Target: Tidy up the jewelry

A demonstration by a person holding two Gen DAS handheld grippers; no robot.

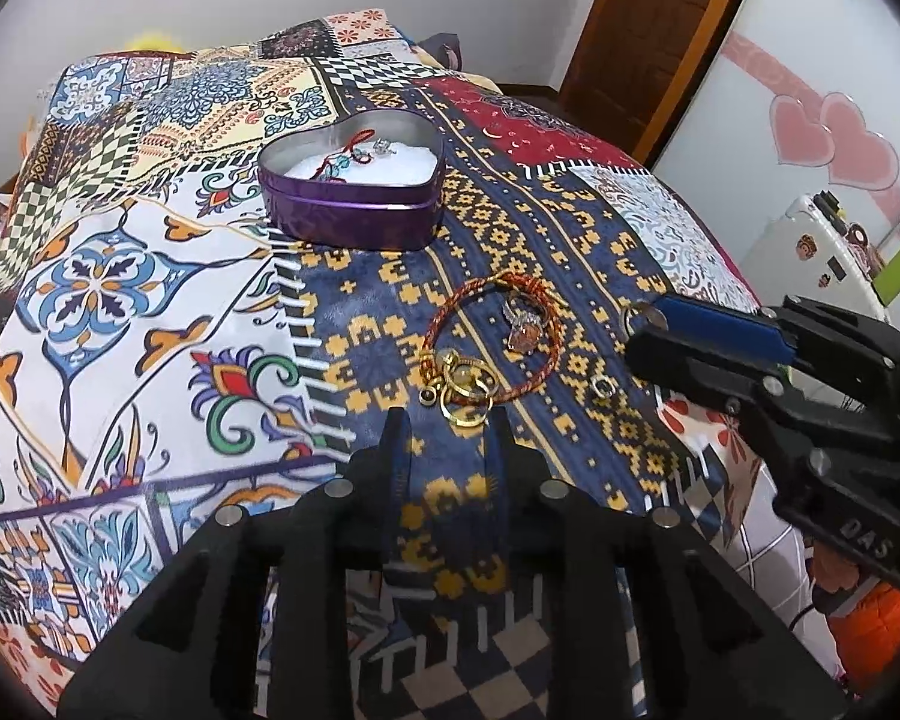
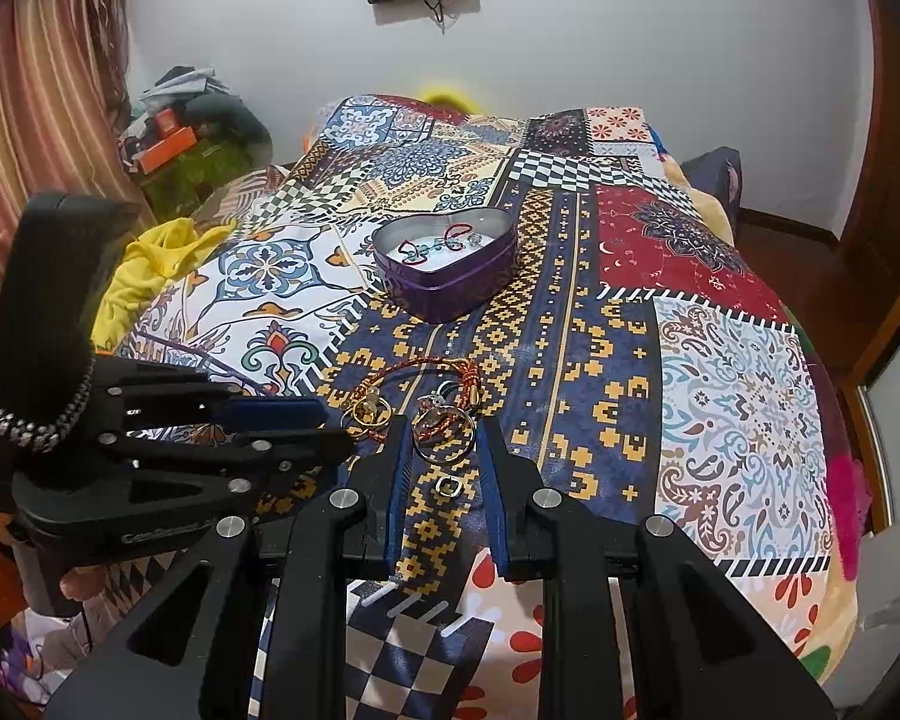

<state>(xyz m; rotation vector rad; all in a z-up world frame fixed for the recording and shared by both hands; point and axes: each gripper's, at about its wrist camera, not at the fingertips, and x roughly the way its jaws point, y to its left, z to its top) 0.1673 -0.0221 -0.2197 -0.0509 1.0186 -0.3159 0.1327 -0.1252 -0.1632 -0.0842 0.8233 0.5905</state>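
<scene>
A purple heart-shaped tin stands open on the patchwork bedspread, with a red cord bracelet and small silver pieces inside on white lining; it also shows in the right wrist view. On the blue patch lie a red-gold braided bracelet, a stone ring, gold rings and a small silver ring. My left gripper is open and empty just before the gold rings. My right gripper is open, with the small silver ring between its fingers and a larger ring near its tips.
The patchwork bedspread covers the whole bed. A yellow cloth lies at the left edge. Clutter and a curtain stand at far left, a wooden door and a white fridge to the right.
</scene>
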